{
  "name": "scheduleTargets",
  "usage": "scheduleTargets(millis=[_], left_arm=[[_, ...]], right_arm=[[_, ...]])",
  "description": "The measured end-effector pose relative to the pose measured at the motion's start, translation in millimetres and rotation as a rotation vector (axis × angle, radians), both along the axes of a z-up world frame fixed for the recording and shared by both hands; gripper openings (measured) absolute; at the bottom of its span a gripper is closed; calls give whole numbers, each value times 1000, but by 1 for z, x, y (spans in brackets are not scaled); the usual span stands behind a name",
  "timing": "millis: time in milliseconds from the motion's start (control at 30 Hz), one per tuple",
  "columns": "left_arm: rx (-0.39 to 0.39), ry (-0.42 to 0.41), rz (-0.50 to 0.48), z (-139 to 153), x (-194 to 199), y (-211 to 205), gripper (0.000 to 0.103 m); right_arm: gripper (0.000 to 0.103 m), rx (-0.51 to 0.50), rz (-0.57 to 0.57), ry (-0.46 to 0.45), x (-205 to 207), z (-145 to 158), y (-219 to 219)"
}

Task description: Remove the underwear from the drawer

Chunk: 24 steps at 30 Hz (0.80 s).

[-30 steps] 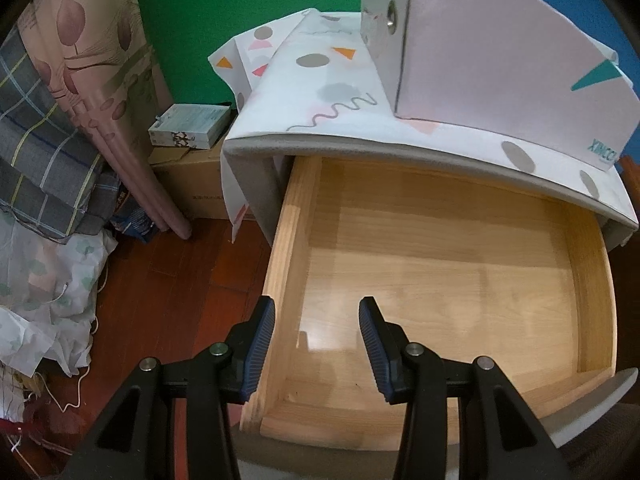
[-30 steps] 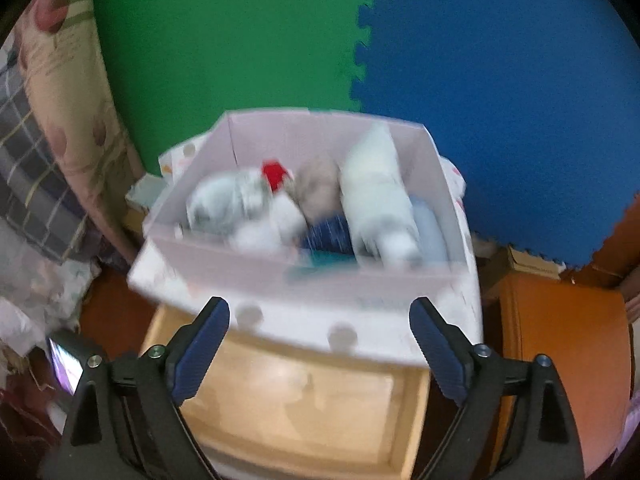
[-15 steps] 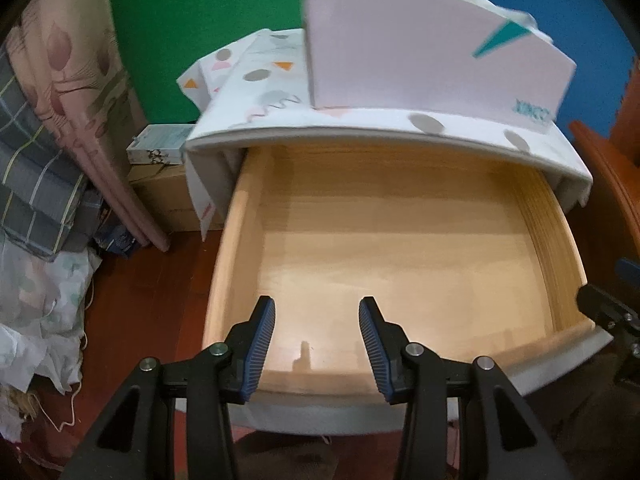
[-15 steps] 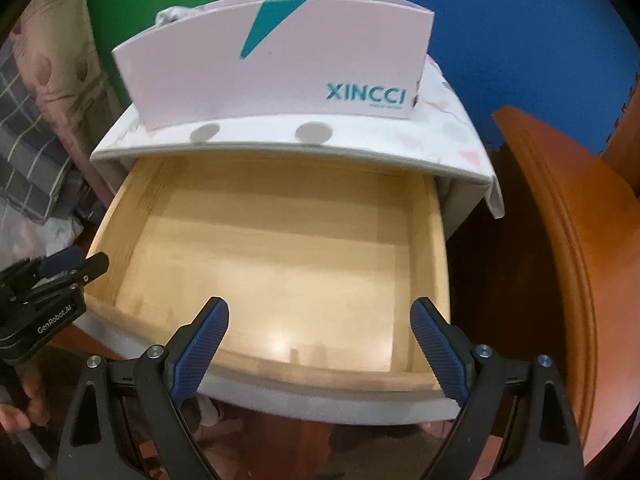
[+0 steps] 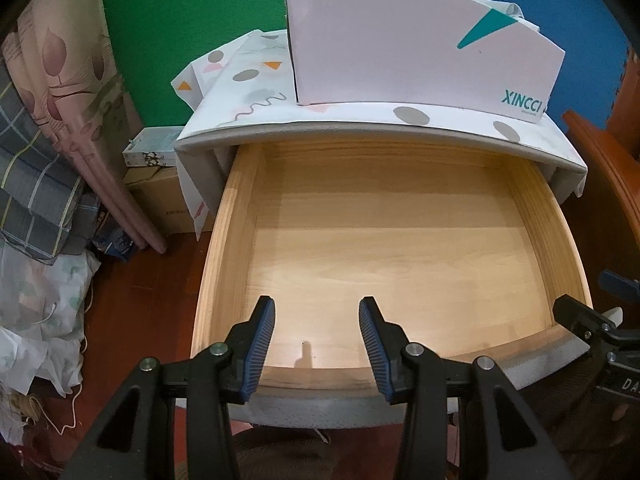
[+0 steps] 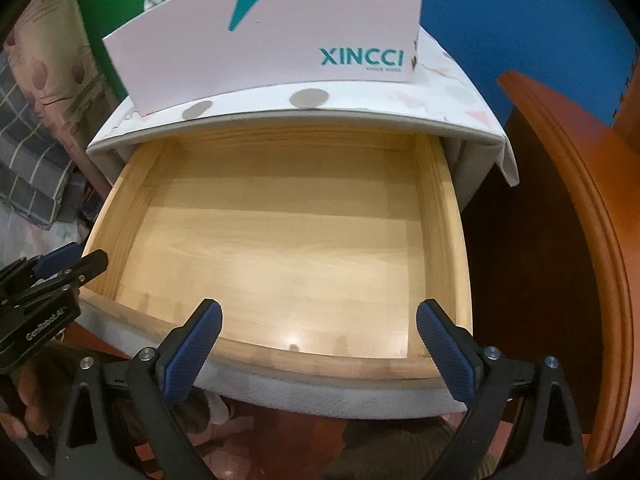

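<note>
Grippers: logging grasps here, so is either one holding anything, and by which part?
Nothing is held: left gripper and right gripper, jaws opening, hover empty over the drawer.

Cabinet (image 5: 224,128): ahead of both grippers, cloth-covered top.
Box (image 5: 400,48): stands on that top.
Drawer (image 5: 224,248): pulled out below the grippers, bare wood.

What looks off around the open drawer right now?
The drawer shows only bare wood in both views, no underwear. Clothes poke out of the XINCCI box on top of the cabinet. Both grippers, left and right, hold nothing; the right's jaws are opening.
</note>
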<state>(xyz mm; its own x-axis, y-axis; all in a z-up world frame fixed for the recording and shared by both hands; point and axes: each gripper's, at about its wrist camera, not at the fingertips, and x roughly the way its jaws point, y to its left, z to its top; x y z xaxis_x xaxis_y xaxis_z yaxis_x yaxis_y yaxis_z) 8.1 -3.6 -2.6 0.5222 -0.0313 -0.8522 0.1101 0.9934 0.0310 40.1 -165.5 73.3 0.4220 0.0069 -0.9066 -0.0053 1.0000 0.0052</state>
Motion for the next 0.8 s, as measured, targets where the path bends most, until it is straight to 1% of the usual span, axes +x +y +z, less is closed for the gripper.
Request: scheduleTargets(millis=[100,467,800], left_arm=[[8,-5,1,0,0,-1,45],[15,-14,16,1,-2,0,45],[17,-15,16,1,-2,0,45]], right_arm=[[97,-4,0,3,0,-1,1],[97,-84,13,9,-1,-6,11],[97,-101,11,13,0,-7,12]])
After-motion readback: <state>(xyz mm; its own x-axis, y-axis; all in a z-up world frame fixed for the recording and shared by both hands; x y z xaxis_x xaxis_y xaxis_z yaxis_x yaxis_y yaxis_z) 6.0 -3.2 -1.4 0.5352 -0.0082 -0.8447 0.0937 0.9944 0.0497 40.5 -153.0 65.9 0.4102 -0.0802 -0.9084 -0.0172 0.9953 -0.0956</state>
